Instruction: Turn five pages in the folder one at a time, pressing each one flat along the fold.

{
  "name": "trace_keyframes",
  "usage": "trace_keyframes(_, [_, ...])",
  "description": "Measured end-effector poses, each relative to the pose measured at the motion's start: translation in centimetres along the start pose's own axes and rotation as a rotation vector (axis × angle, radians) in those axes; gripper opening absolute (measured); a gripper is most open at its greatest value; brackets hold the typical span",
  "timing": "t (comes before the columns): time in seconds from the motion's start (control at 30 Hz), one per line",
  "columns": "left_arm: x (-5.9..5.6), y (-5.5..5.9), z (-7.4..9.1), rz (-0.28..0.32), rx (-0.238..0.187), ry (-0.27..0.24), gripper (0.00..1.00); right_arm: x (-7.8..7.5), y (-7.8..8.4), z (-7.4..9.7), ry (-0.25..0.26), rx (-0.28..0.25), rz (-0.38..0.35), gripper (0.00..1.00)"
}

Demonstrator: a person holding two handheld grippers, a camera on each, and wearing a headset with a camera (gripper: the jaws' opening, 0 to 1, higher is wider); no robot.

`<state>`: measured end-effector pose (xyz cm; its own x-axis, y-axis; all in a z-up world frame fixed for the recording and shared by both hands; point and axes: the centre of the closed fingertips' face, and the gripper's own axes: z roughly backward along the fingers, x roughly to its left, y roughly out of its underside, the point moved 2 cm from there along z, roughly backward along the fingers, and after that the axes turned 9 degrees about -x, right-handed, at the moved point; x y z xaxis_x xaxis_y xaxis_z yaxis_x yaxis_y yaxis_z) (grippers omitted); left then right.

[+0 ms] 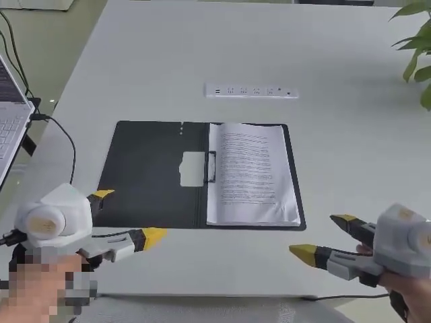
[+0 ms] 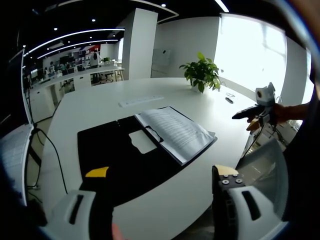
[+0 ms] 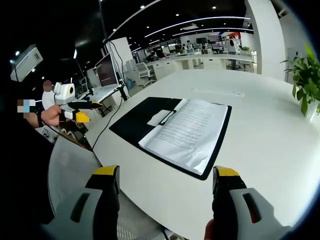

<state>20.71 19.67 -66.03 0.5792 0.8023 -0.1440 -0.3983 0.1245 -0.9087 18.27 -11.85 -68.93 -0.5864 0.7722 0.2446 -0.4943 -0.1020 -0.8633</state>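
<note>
Folder point(image 1: 155, 175) is lying open on the table point(image 1: 350, 134), page stack point(image 1: 250, 173) resting on its right half. Left gripper point(image 1: 131, 214) and right gripper point(image 1: 320, 234) are hovering off the folder's near corners, fingers apart and empty, presumably readying the first turn.

Wht grippers point(image 1: 129, 214) point(image 1: 320, 234) w/ yellow-tip jaws

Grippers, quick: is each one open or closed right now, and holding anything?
Left gripper: open, holding nothing.
Right gripper: open, holding nothing.
</note>
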Motion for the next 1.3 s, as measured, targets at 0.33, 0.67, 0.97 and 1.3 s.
trace_keyframes(0.33, [-0.1, -0.2, -0.3, -0.004, -0.002, 0.007, 0.82, 0.0, -0.2, 0.1, -0.003, -0.001, 0.003, 0.75])
trace_keyframes(0.67, [-0.5, -0.6, -1.1, -0.015, 0.003, 0.032, 0.82, -0.3, 0.0, 0.3, 0.012, -0.007, -0.006, 0.75])
trace_keyframes(0.97, [-0.9, -1.0, -2.4, -0.035, 0.007, 0.072, 0.81, -0.5, 0.4, 0.8, 0.038, -0.011, -0.023, 0.75])
trace_keyframes(1.3, [-2.0, -1.6, -4.7, -0.052, 0.009, 0.132, 0.81, -0.7, 0.4, 0.8, 0.057, -0.017, -0.033, 0.74])
